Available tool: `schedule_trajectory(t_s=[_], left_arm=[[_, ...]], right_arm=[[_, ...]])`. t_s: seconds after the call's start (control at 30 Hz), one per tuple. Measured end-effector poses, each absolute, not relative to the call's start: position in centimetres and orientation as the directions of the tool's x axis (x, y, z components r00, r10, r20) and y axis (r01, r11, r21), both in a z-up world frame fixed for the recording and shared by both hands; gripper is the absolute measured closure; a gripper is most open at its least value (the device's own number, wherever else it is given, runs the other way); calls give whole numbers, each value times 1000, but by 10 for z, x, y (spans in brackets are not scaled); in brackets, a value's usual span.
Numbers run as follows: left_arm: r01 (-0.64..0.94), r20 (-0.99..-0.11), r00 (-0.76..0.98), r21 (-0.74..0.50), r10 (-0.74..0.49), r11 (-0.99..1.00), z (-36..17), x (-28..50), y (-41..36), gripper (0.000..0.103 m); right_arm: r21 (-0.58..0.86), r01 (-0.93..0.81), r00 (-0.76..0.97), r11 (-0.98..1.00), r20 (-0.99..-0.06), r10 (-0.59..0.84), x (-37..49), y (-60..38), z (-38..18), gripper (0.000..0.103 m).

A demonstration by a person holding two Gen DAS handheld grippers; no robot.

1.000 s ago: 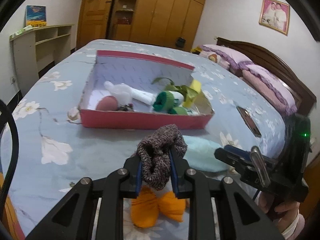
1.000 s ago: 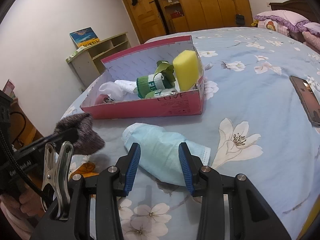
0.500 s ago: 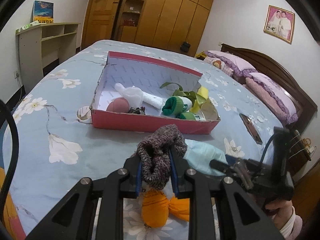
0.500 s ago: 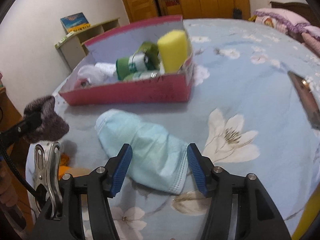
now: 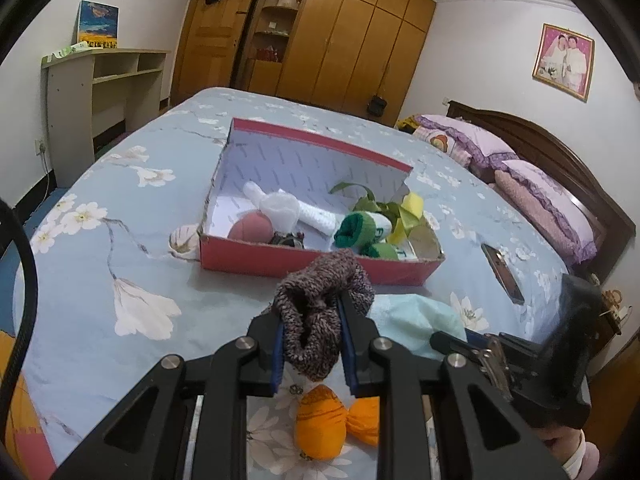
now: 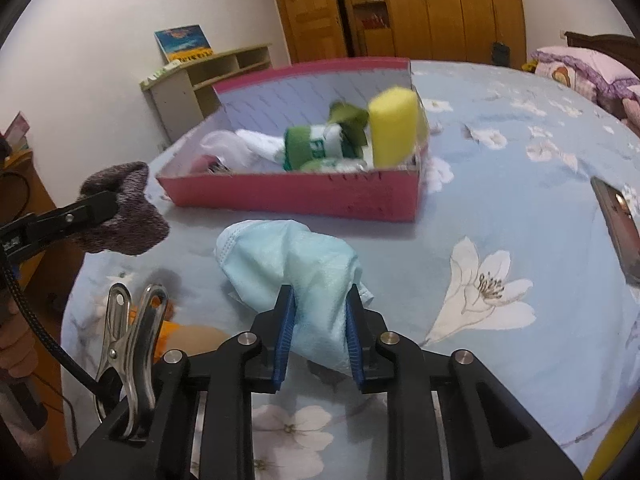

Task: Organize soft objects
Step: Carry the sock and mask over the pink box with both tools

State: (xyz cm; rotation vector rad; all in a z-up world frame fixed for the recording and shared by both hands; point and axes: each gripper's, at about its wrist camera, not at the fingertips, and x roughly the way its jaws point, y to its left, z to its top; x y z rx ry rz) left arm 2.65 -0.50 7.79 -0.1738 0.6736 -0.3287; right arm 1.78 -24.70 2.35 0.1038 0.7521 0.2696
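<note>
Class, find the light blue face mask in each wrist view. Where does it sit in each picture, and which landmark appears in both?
Left wrist: the mask lies lower right of centre, on the bed behind the left gripper holding the grey sock.
Right wrist: the mask is at centre, pinched in the right gripper.
Shared landmark: the red box, just beyond the mask.

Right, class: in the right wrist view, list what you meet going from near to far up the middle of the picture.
Right claw → light blue face mask → pink box → wooden wardrobe.
</note>
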Motion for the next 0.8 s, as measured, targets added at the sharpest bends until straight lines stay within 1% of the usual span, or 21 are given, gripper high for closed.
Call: schedule_trajectory(t_s=[0.37, 0.63, 0.8], left_arm=[[250, -537, 769, -249, -348, 936, 104, 42, -5, 80], [258, -495, 804, -207, -328, 944, 125, 68, -15, 80], [268, -482, 810, -202, -334, 942, 130, 87, -24, 80]], right_arm=[[220, -211, 748, 952, -590, 302, 14, -250, 63, 79], [211, -218, 765, 953, -570, 301, 32, -248, 84, 79], [199, -212, 773, 957, -565, 289, 50, -248, 93, 79]])
